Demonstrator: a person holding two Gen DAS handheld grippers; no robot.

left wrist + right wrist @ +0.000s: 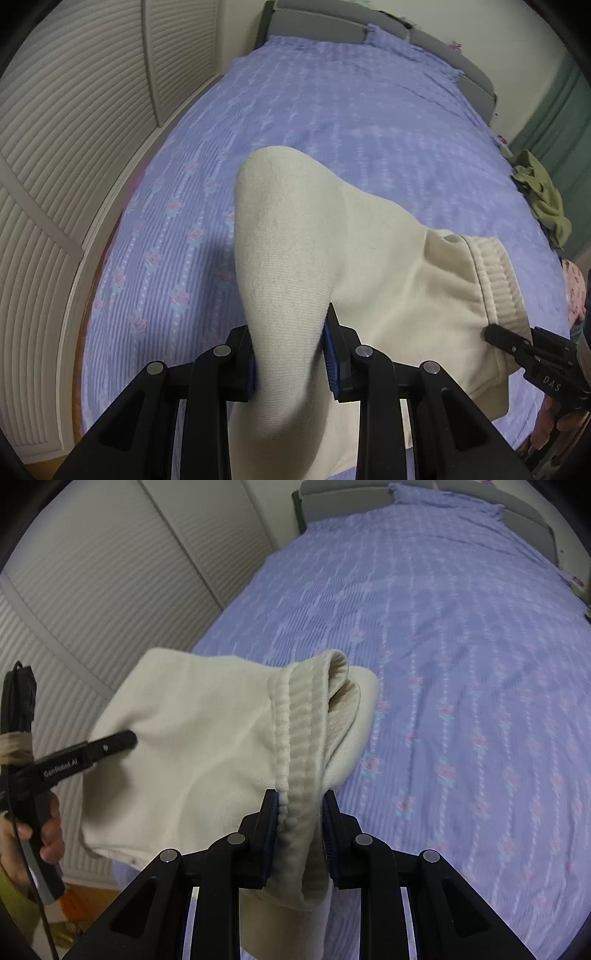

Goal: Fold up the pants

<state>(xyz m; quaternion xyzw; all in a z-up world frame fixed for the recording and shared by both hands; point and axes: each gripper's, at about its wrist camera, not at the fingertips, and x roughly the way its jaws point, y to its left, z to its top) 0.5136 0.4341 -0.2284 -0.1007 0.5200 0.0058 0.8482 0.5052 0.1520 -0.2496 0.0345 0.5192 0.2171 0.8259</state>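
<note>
**Cream pants held up over the bed by both grippers**

Nearest the left wrist camera, the left gripper [290,354] is clamped on a bunched fold of the cream pants [369,258], the fabric filling the gap between its blue pads and rising beyond them in a rounded hump. In the right wrist view, the right gripper [300,825] is closed on the ribbed waistband [306,731], which runs up from between its fingers (the band is doubled over, with an open loop at the top). The cloth stretches between the two grips, hanging above the purple flowered bedspread [332,110]. The person's left hand [48,834] shows at the edge of the right view. Farther off, an olive garment [543,192] lies at the bed's right edge, louvered closet doors [74,110] stand to the left, and a grey headboard [332,22] ends the bed.
</note>
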